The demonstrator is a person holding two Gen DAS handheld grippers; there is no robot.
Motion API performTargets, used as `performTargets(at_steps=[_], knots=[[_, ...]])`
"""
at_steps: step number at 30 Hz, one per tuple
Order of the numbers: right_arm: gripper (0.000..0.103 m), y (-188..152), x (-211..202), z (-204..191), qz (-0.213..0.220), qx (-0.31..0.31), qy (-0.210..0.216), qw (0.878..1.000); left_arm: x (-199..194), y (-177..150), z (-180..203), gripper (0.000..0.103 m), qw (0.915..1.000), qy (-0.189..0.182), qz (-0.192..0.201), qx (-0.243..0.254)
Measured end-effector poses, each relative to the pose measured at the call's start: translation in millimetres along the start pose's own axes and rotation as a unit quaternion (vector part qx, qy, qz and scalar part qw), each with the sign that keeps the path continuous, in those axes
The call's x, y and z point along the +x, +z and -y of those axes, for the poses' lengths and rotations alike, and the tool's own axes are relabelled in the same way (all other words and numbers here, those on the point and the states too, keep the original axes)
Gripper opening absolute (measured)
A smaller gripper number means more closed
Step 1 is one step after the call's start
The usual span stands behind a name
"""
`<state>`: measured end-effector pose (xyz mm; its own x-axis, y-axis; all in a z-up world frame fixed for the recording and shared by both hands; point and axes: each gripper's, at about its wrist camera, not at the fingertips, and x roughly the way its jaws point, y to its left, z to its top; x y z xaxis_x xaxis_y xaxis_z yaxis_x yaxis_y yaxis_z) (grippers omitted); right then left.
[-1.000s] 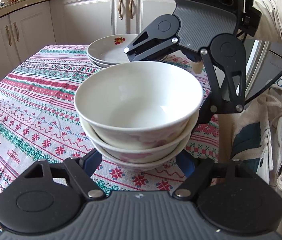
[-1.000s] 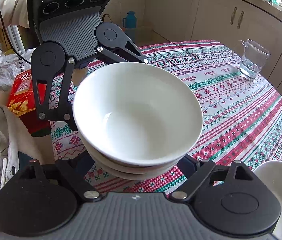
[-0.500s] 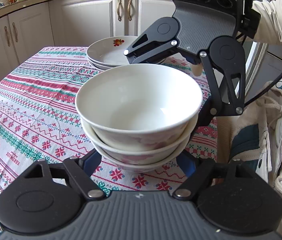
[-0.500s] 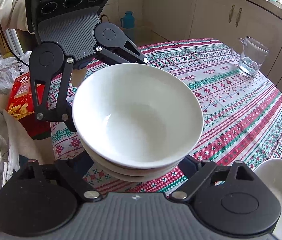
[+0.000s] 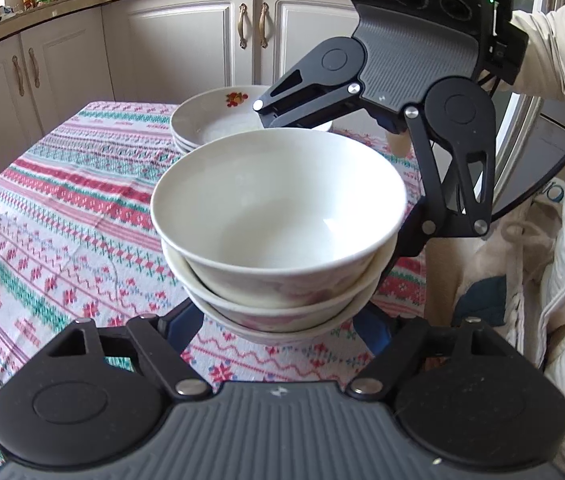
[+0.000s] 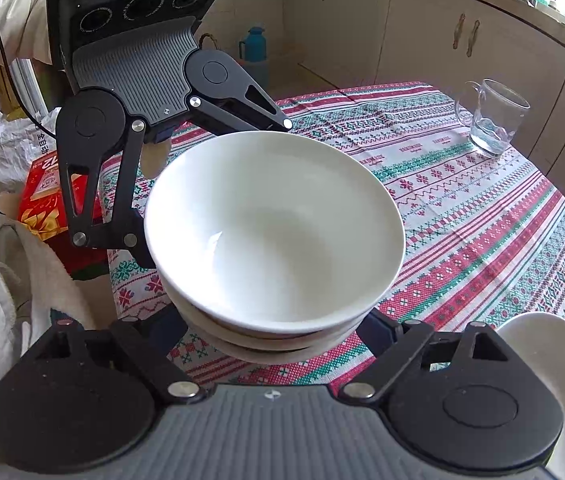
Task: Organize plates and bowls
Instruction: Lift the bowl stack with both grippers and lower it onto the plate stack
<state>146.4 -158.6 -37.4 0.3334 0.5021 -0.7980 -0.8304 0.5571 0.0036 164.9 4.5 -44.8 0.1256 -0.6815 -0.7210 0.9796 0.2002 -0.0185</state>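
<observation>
White glazed ceramic: three nested bowls with faint pink pattern on their outer walls (image 5: 278, 216), stacked rim inside rim, near the worktop edge that faces you.

- Your left hand-held gripper (image 5: 278, 320) comes in from 6 o'clock in its own view. Its blue-tipped fingers (image 5: 188, 322) meet the bottom bowl's wall at 8 and 4 o'clock, so it reads as clamped on the stack low down. The pad faces themselves sit under the flare of the bowls, out of sight.
- Your right hand-held gripper (image 6: 278, 332) faces it from the far side and is likewise closed on the lowest bowl, its fingers disappearing under the rims.
- A low grip from both sides probably lets the bottom bowl carry the two above it, with the load kept level between your hands.
- Whether the stack is resting on the worktop or raised just off it, I cannot tell.
- A striped red, green and white patterned cloth covers the worktop (image 5: 62, 220).
- The stack of shallow white plates with a fruit motif (image 5: 210, 120) sits at 11 o'clock from the bowls in the left view, apart from them. Like is grouped with like.
- A clear glass mug (image 6: 490, 120) stands at 2 o'clock in the right view, well clear.
</observation>
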Motion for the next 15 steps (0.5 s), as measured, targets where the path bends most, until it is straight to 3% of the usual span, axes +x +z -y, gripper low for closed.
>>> performTargets(at_steps=[8,15], knots=[[0.093,-5.2,-43.1,19.0,0.014,0.006,-0.021,1.000,7.3,51.6,-1.2,0.081,0.9995,-0.002,0.013,0.029],[0.093,-20.8,-76.5,48.2,0.014,0.013,-0.064,0.998,41.2,97.7,-11.0,0.081,0.9978,-0.012,0.024,0.062]])
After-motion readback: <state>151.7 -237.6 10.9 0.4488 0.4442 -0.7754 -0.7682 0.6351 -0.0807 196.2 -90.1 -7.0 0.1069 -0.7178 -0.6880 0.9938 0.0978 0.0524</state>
